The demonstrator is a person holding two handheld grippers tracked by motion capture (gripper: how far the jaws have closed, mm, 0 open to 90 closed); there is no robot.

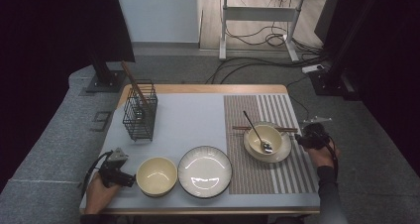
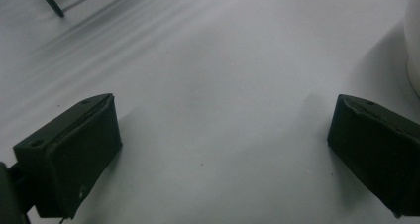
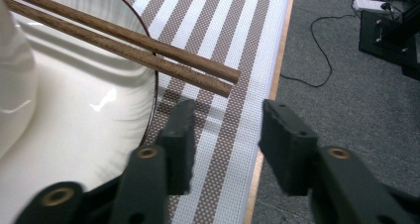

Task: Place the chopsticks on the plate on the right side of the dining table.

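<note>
High view: right gripper (image 1: 303, 139) sits at the table's right edge, held by the right hand (image 1: 324, 153) w/ forearm coming up from the bottom edge; jaws point left toward the chopsticks (image 1: 262, 129), which lie level across the far rim of the plate (image 1: 285, 152) on the striped placemat (image 1: 292, 174). A small bowl (image 1: 265, 137) w/ a spoon (image 1: 257, 131) stands on that plate. Left gripper (image 1: 130, 179) rests low at the near-left corner in the left hand (image 1: 101, 189), jaws pointing right, just beside the cream bowl (image 1: 156, 175); the dark-rimmed plate (image 1: 204, 171) is next along. Wire basket (image 1: 140, 111) stands at far left, well apart from both hands; the grey mat (image 1: 188, 120) between basket and placemat is free room. Left gripper view: left gripper (image 2: 223, 149) jaws stand wide apart, nothing between them, bare grey mat (image 2: 213, 75) ahead; the cream bowl's wall (image 2: 413, 40) shows at the right edge. Right gripper view: right gripper (image 3: 225, 135) jaws are parted, nothing clamped; they hang over the placemat (image 3: 223, 40) close to the table edge (image 3: 277, 70). Chopstick tips (image 3: 218, 80) lie just ahead of the jaws, apart from them, the sticks resting on the plate rim (image 3: 154, 85). Floor w/ cables lies beyond the edge on the right.
</note>
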